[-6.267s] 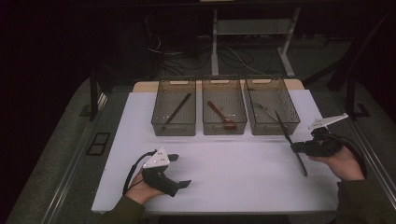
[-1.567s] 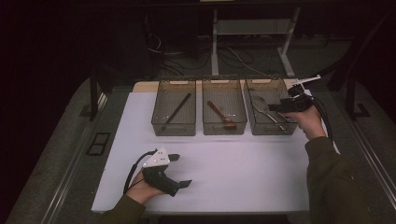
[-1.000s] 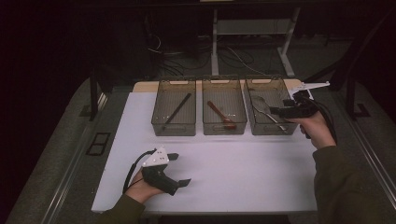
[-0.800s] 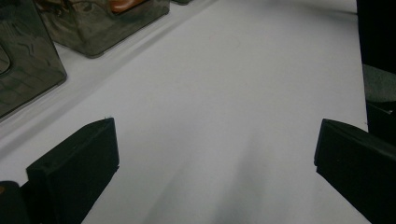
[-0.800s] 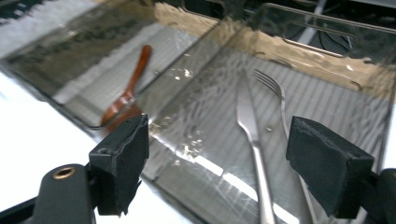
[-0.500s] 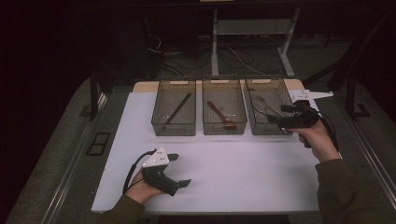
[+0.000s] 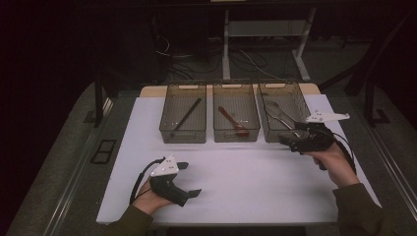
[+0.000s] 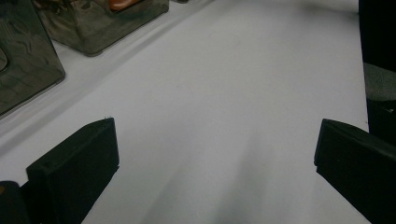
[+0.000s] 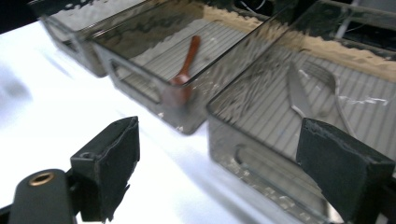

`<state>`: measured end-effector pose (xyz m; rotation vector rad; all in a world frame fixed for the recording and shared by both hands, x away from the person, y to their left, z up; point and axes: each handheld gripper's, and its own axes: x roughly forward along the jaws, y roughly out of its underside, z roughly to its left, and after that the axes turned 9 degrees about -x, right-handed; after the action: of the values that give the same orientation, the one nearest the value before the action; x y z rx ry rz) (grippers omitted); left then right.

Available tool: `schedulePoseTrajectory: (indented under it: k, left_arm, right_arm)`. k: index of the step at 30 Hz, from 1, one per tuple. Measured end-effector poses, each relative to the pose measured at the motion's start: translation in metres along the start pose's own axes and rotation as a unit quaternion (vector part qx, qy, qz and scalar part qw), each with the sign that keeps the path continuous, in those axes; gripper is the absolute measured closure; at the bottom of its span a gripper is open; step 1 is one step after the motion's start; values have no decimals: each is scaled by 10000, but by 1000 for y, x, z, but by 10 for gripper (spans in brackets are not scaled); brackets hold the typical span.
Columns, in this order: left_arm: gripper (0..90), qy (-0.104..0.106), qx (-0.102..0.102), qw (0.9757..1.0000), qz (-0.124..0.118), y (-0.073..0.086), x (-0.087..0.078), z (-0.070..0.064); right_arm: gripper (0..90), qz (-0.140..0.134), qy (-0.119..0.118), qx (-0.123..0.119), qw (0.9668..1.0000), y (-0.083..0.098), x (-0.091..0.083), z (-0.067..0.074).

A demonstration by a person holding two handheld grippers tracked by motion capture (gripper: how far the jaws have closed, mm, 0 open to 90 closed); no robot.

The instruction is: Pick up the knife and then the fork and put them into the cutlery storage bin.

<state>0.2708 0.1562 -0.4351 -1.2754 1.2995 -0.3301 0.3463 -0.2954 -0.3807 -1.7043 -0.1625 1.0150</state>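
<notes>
Three smoky clear bins stand in a row at the back of the white table [image 7: 246, 172]. The left bin [image 7: 183, 136] holds a black stick [image 7: 187, 115], the middle bin [image 7: 236, 135] a red-brown spoon [image 7: 231, 120] [image 9: 187, 58]. In the right bin [image 7: 275, 84] [image 9: 252, 158] lie a silvery knife [image 9: 296, 93] and a fork [image 9: 331, 88]. My right gripper [image 7: 287, 140] [image 9: 224, 154] hovers just in front of the right bin, open, its jaws having just been opening with nothing between them. My left gripper [image 7: 189, 179] [image 8: 215, 154] rests open on the table's front left.
Beyond the table's back edge are a desk frame [image 7: 226, 44] and cables [image 7: 172, 54] on a dark floor. Bare white table lies between the two grippers. Two bin corners [image 8: 28, 70] show at the left gripper view's upper left.
The right gripper has drawn back from above the right bin toward the person and sunk a little. In the earliest frame it carried a long dark utensil; now it holds nothing. The left gripper stayed put.
</notes>
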Motion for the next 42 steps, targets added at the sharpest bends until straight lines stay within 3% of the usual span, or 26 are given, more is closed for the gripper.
schedulePoseTrajectory:
  k: [11, 28, 42]
  left_arm:
    - [0, 8, -2, 10000, -5, 0, 0, -1]
    - [0, 2, -12, 10000, -31, 0, -1, -2]
    - [0, -1, 16, 10000, -25, -1, -1, -2]
  right_arm:
    - [138, -193, -15, 3, 9998, 18, -10, 20]
    - [138, -181, -133, -28, 9997, 53, -17, 45]
    - [138, -250, -223, 27, 9994, 67, -21, 55]
